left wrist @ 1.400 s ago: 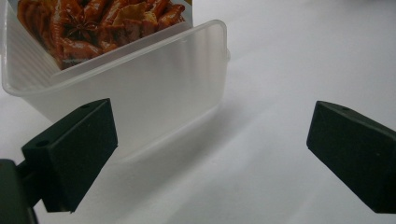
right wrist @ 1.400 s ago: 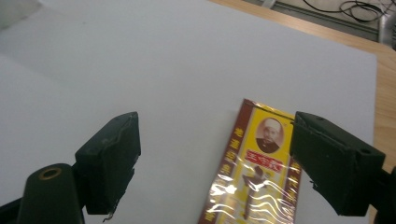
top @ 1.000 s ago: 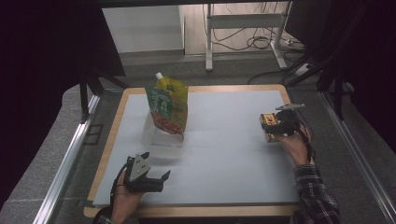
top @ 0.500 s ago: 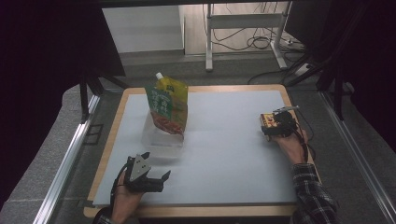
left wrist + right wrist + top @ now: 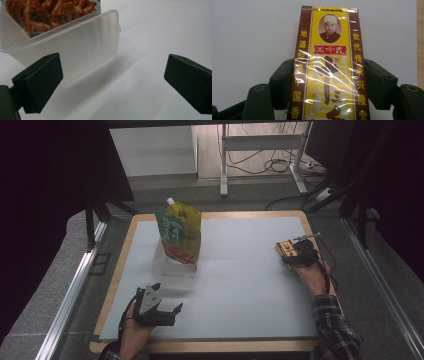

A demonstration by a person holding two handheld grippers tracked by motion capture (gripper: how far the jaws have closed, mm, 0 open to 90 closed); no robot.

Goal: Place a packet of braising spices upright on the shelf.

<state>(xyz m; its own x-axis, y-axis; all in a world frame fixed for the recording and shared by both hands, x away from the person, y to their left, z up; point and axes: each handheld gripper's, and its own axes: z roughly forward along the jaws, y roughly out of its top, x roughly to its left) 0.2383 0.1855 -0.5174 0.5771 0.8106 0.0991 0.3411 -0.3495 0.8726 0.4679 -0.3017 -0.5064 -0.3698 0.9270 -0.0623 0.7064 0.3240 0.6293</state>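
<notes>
A yellow and maroon spice box [image 5: 329, 67] with Chinese print sits between the jaws of my right gripper [image 5: 329, 82], which is shut on it. In the high view that box [image 5: 286, 249] and the right gripper [image 5: 296, 254] are at the table's right side. A green and yellow spouted pouch [image 5: 179, 232] stands in a translucent plastic tub [image 5: 172, 270] at the left middle. My left gripper [image 5: 167, 312] is open near the front left edge, just short of the tub [image 5: 75, 50], with nothing between its jaws [image 5: 112, 82].
A white sheet [image 5: 240, 285] covers the wooden table [image 5: 116, 280]. Metal rails run along both sides. Beyond the far edge stand table legs and floor cables [image 5: 270, 162].
My right gripper has drawn the spice box slightly nearer and lower toward the table. The left gripper, the pouch and the tub have stayed put.
</notes>
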